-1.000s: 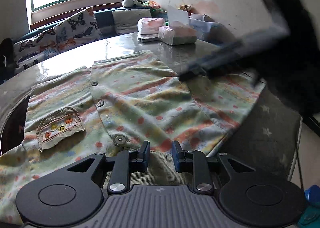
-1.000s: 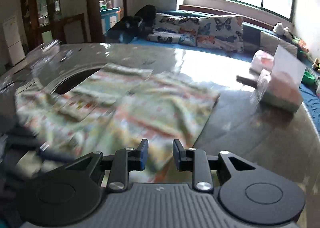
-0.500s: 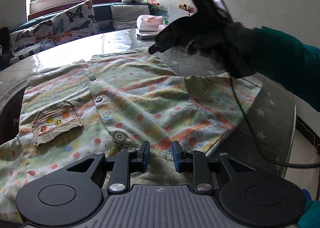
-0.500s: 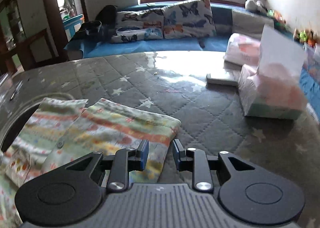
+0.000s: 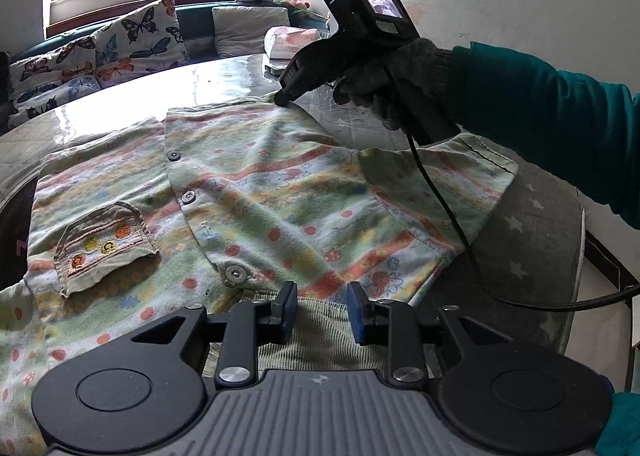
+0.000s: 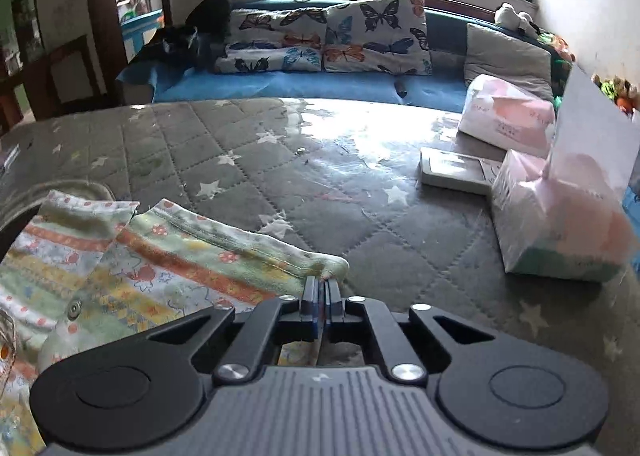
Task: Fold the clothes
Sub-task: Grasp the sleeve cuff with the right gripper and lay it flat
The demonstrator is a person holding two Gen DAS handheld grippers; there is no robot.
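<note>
Soft printed cloth shirt (image 5: 280,192); glossy quilted table cover (image 6: 360,192).

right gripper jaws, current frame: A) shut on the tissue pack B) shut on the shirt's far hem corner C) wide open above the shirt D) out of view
B: in the right wrist view the right gripper has its jaws pressed together on the hem corner of the shirt, with the tissue pack lying apart to the right.

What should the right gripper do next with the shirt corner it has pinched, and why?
Probably lift and carry it inward across the shirt. The right gripper is shut on the far hem corner, the left gripper open over the collar.
</note>
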